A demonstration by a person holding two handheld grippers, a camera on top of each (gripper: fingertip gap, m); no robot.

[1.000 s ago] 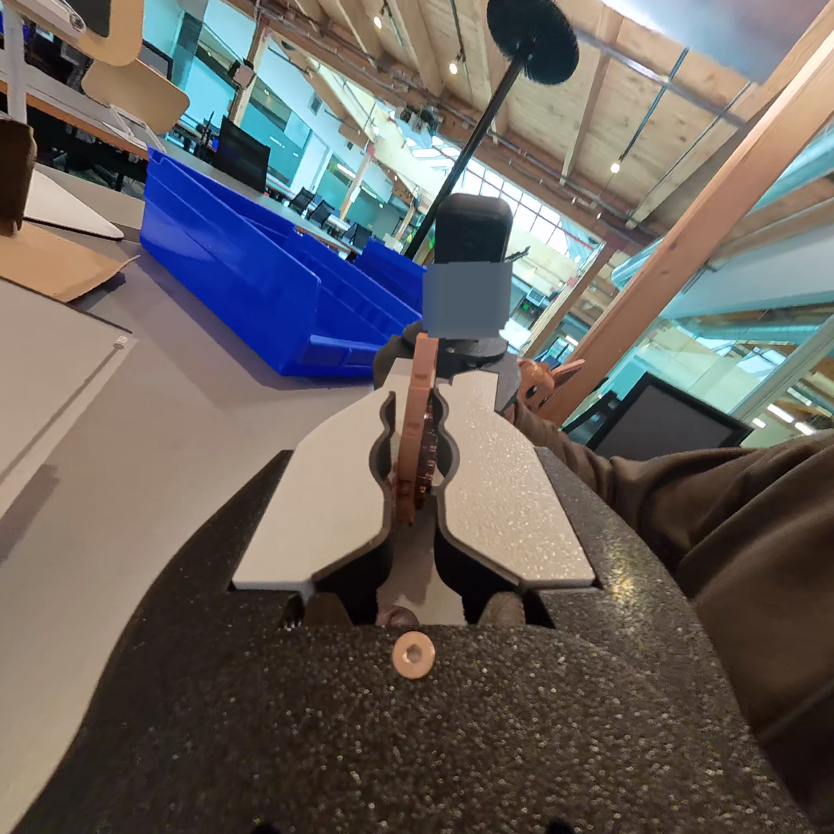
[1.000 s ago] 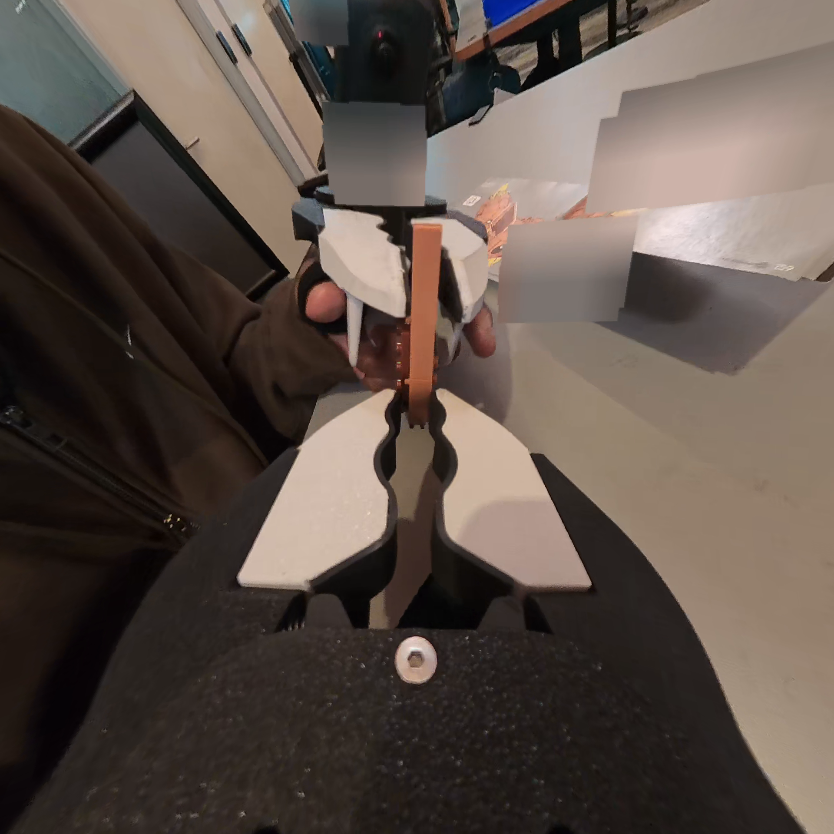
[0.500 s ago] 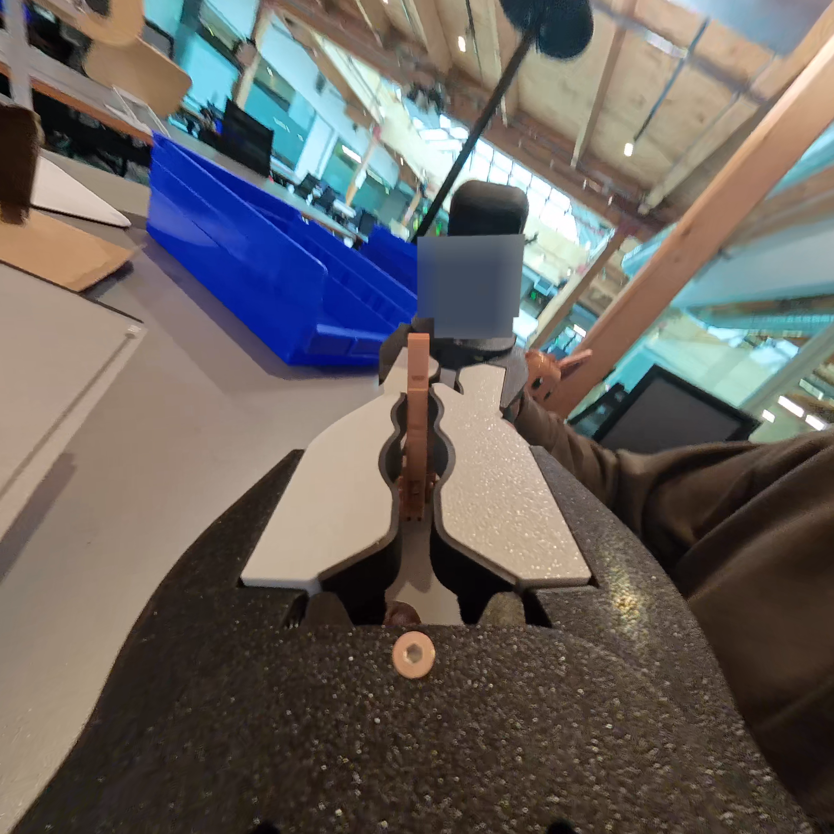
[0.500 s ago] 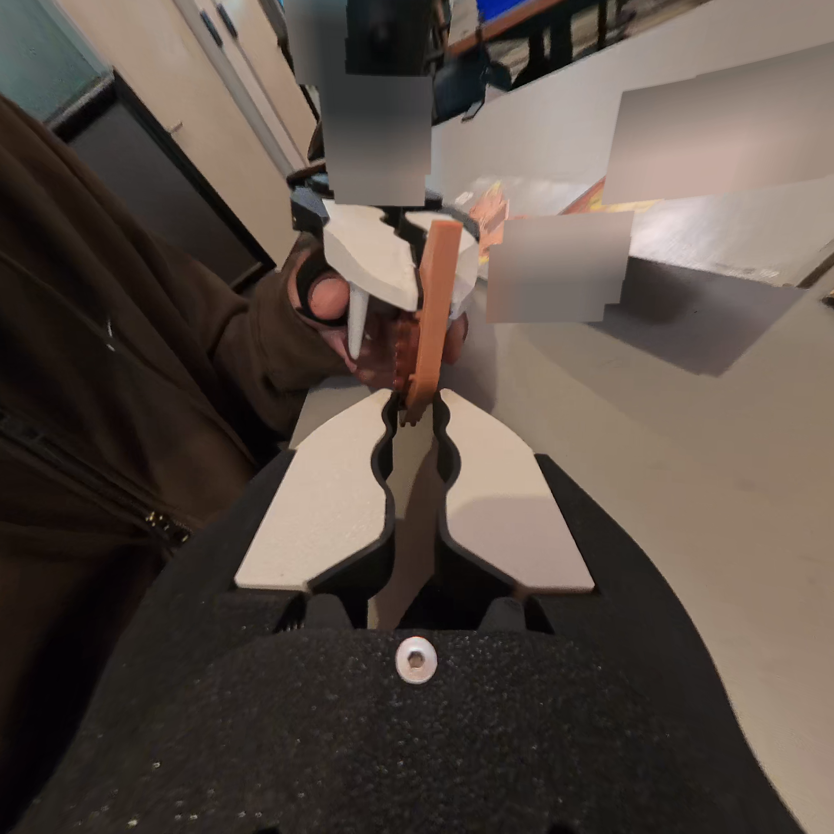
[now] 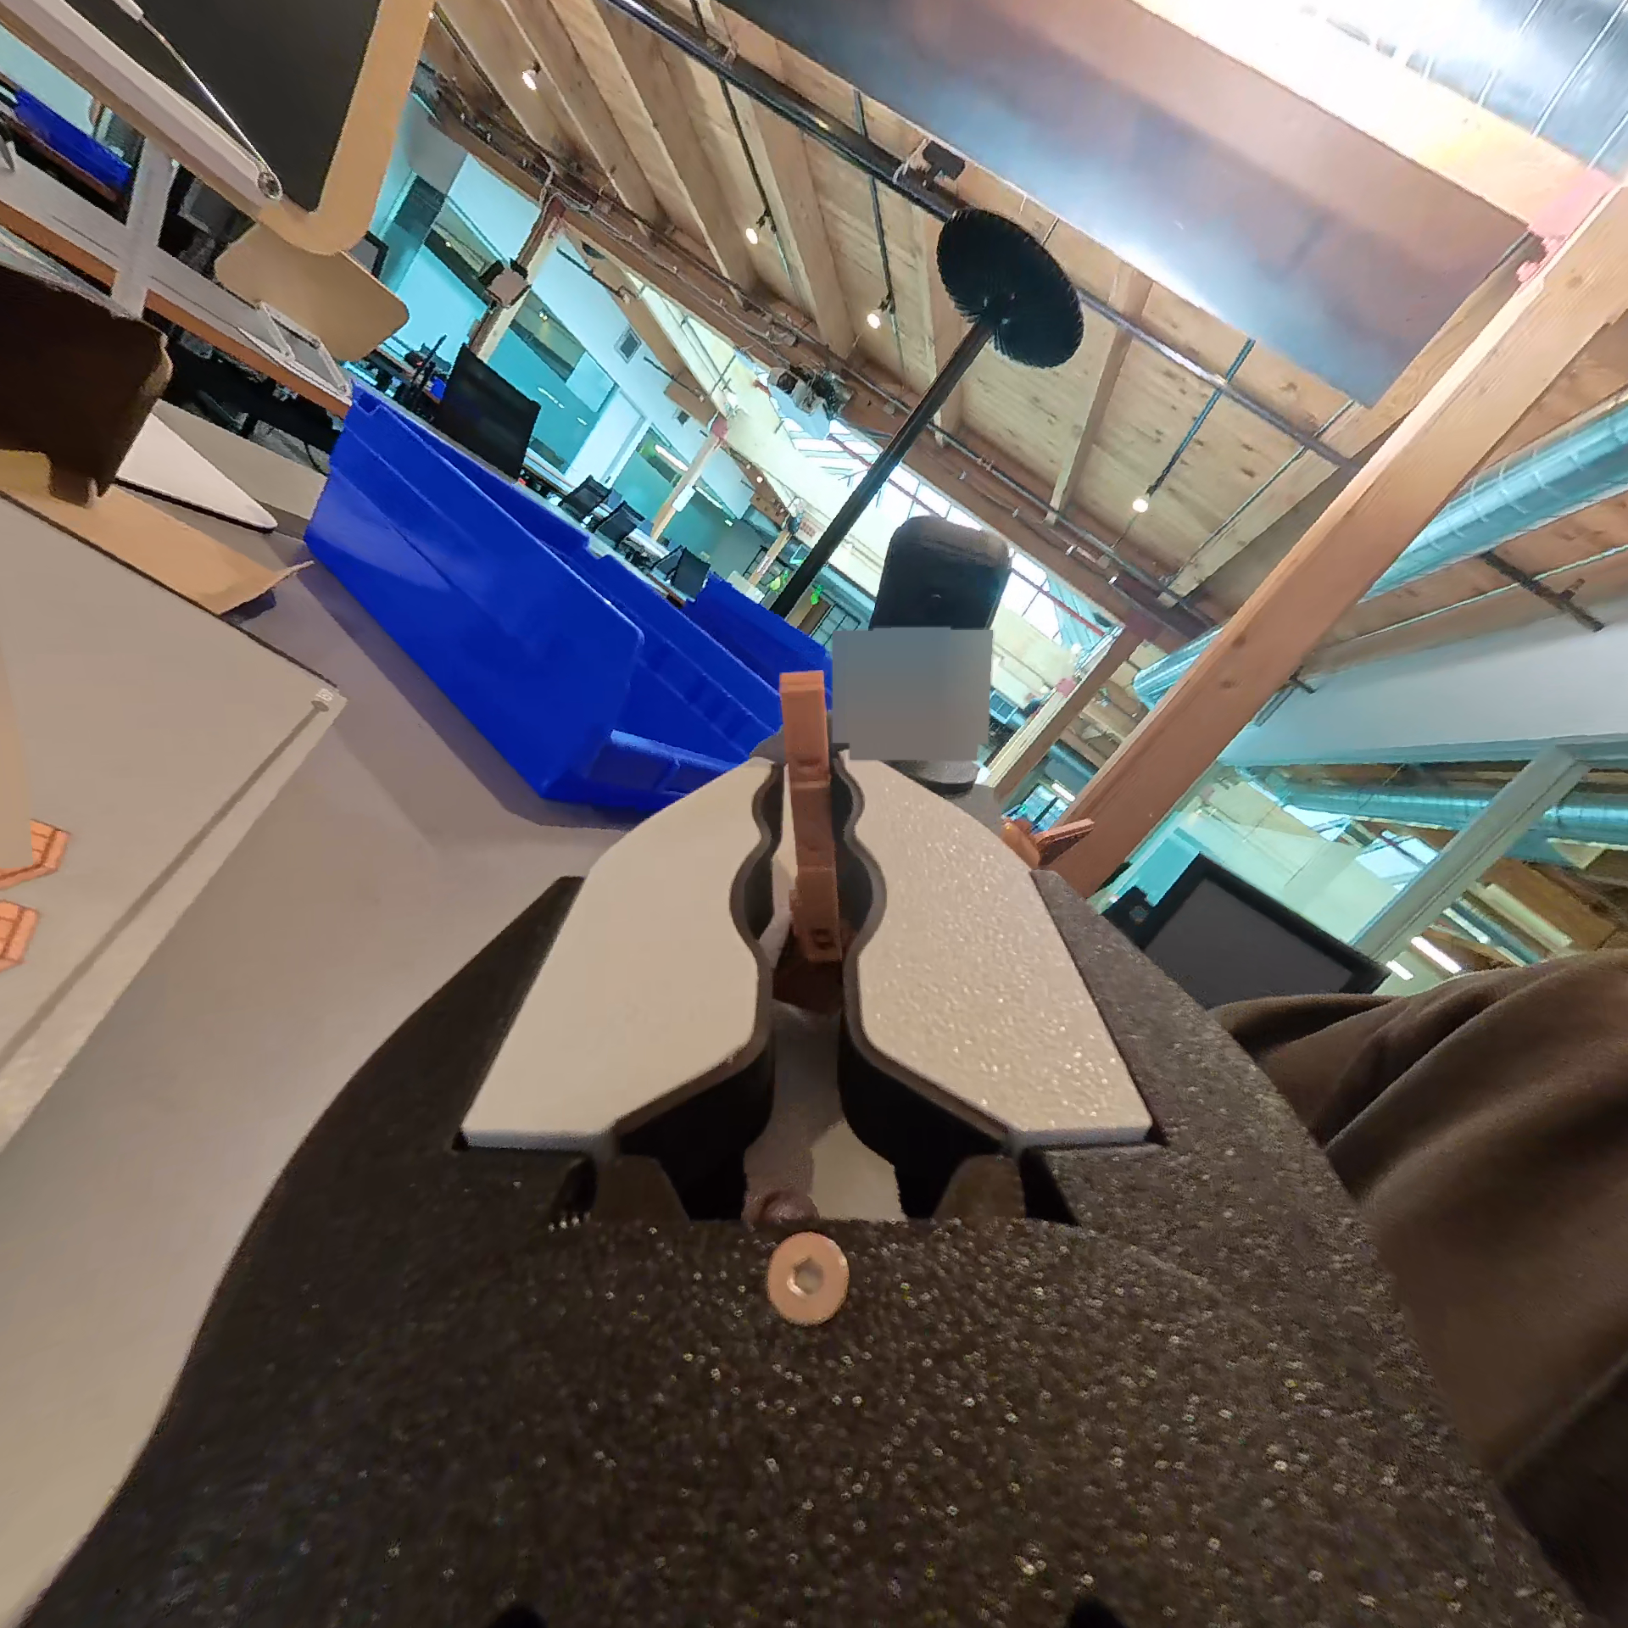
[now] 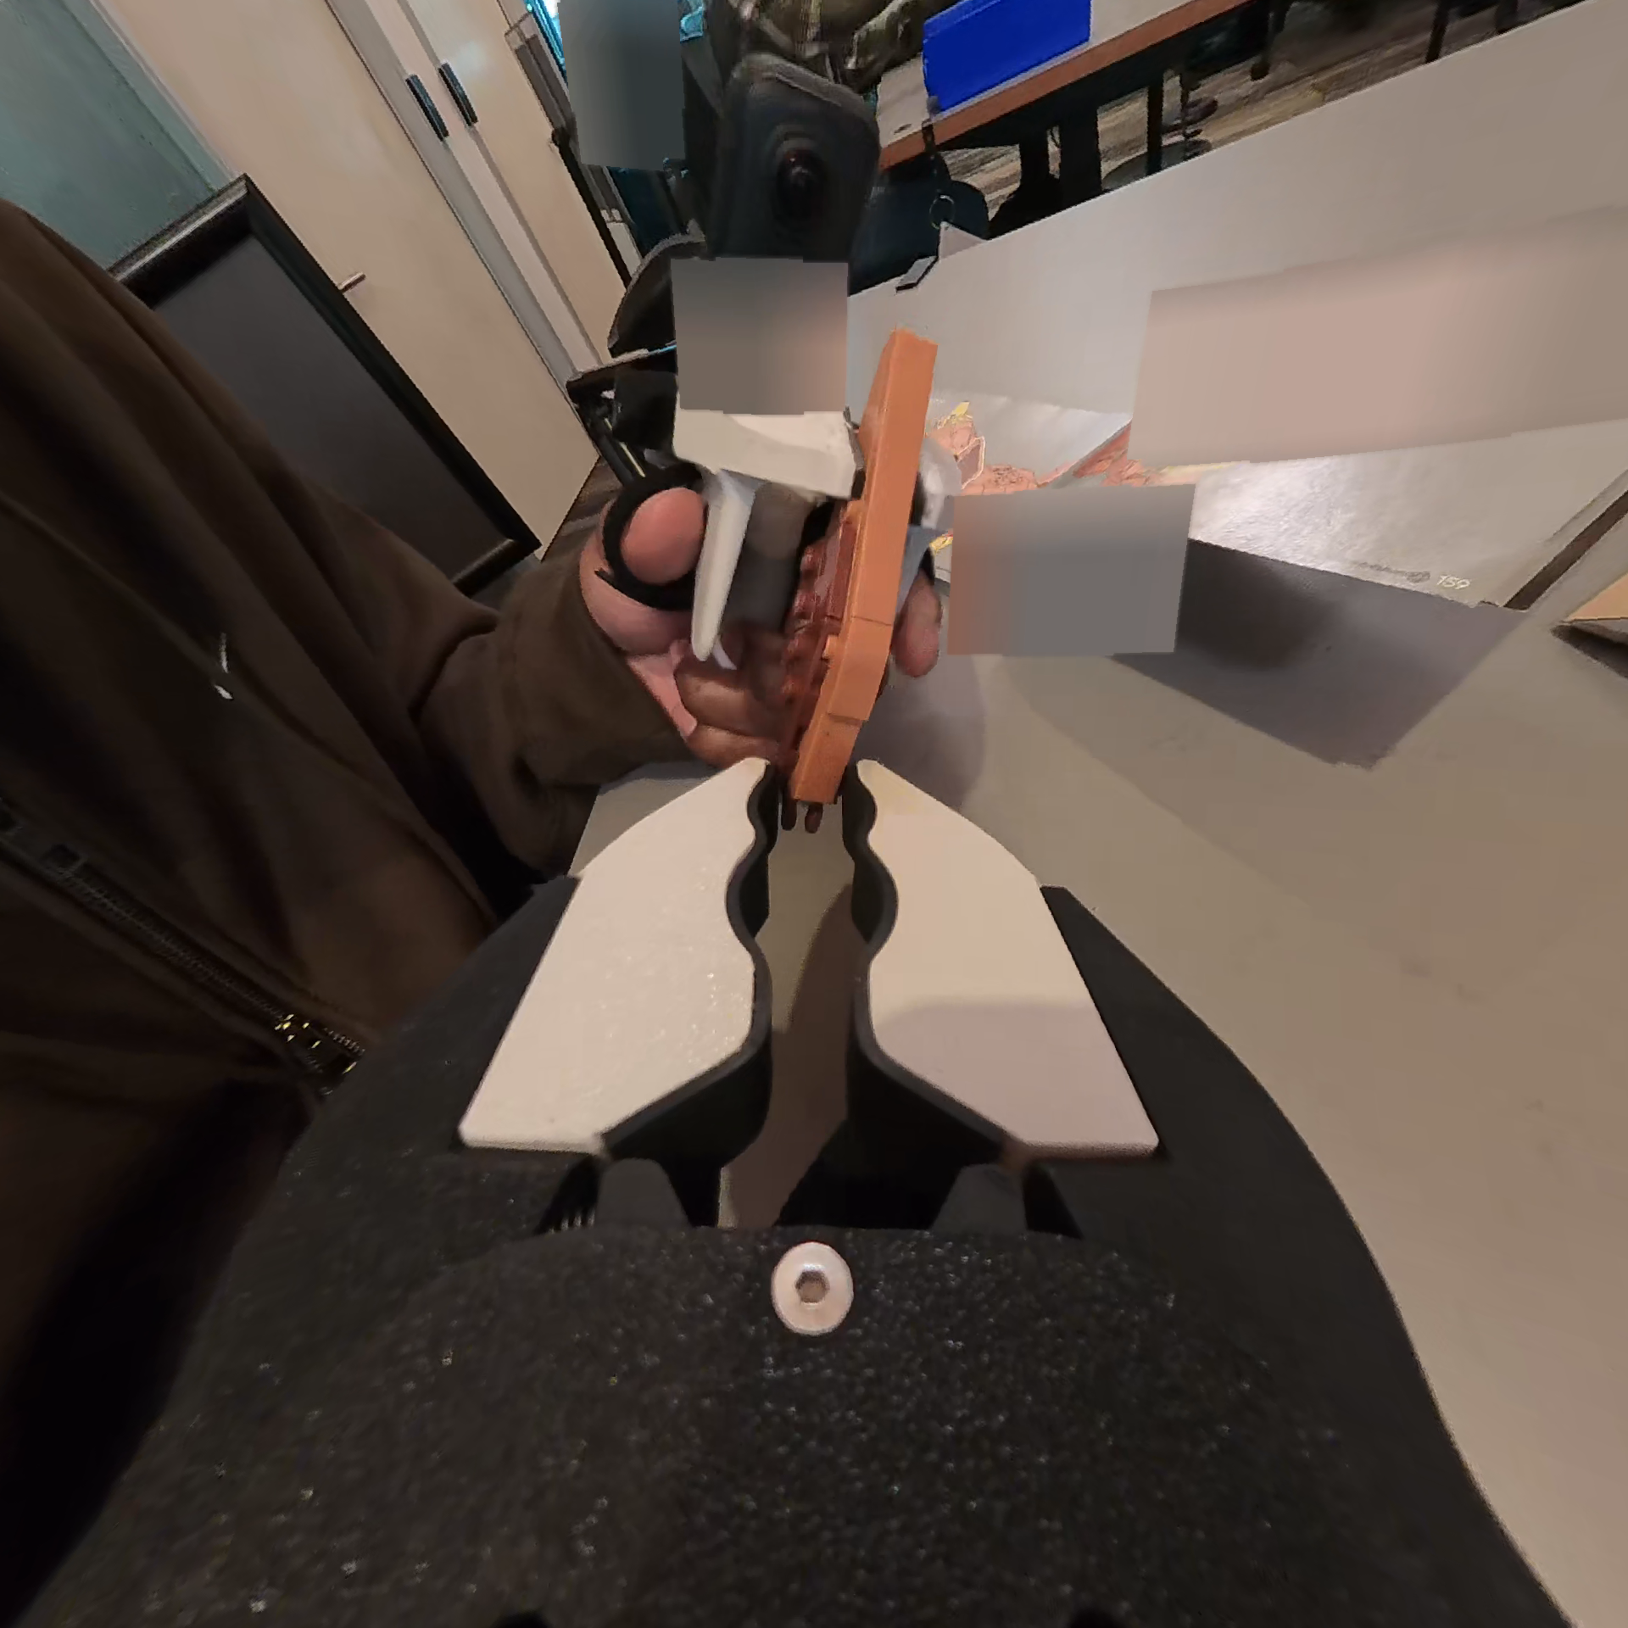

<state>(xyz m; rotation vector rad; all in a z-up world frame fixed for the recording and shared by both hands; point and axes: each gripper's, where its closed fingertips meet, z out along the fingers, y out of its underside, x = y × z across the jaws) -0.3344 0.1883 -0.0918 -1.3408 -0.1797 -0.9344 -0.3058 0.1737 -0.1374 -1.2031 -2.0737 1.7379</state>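
An orange-brown flat brick plate with studded pieces on one side stands edge-on between my left gripper's fingers, which are shut on it. Its far end sticks out past the tips. In the right wrist view the same plate leans to the right. Its near end sits between my right gripper's tips, which are shut on it. The left gripper's white fingers hold the plate higher up, with a person's hand behind them. Both grippers face each other above the grey table.
Blue bins stand on the table behind the left gripper, with cardboard and a grey board to the left. Small orange pieces lie at the far left. A printed sheet lies beyond the plate. A brown sleeve fills the left. There is about 6 cm between the tips of the two grippers.
The plate has tilted, its far end leaning right in the right wrist view. The left gripper's fingers have closed tighter on it. The left gripper has pitched upward and drawn closer.
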